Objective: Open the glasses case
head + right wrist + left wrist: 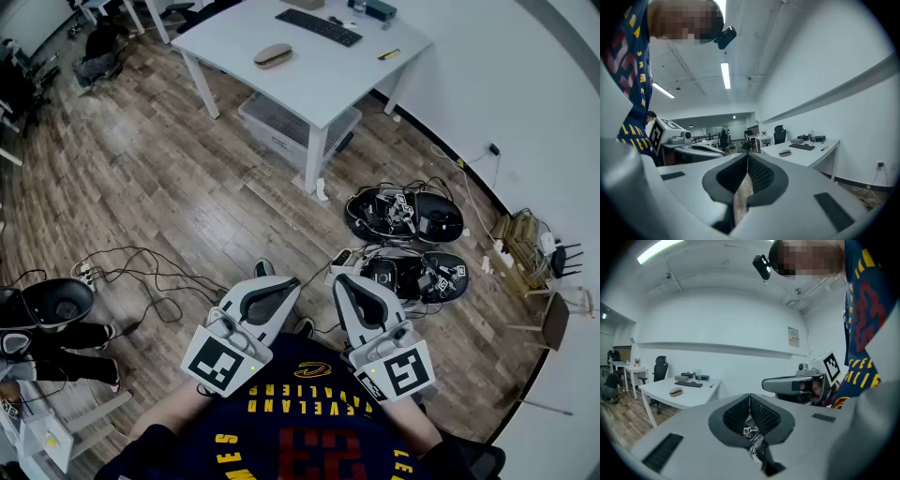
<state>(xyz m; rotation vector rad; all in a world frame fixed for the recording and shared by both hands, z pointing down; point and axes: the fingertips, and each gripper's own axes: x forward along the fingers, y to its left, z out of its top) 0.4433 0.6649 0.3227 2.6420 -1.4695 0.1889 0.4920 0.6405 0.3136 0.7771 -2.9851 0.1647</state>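
The tan oval glasses case (273, 55) lies closed on a white table (309, 75) far across the room, next to a black keyboard (319, 27). The left gripper view shows the case (675, 391) small at the left. It also appears in the right gripper view, as a small case (785, 153) on the table (806, 158). My left gripper (279, 281) and right gripper (343, 279) are held side by side close to the person's chest, well away from the table. Both are shut, pads meeting at the tips, with nothing between them.
A clear storage box (291, 127) sits under the table. Black gear with cables (403, 214) lies on the wood floor ahead to the right, with loose wires (150, 272) to the left. A yellow pen (388, 54) rests near the table edge. An office chair (660, 366) stands behind the table.
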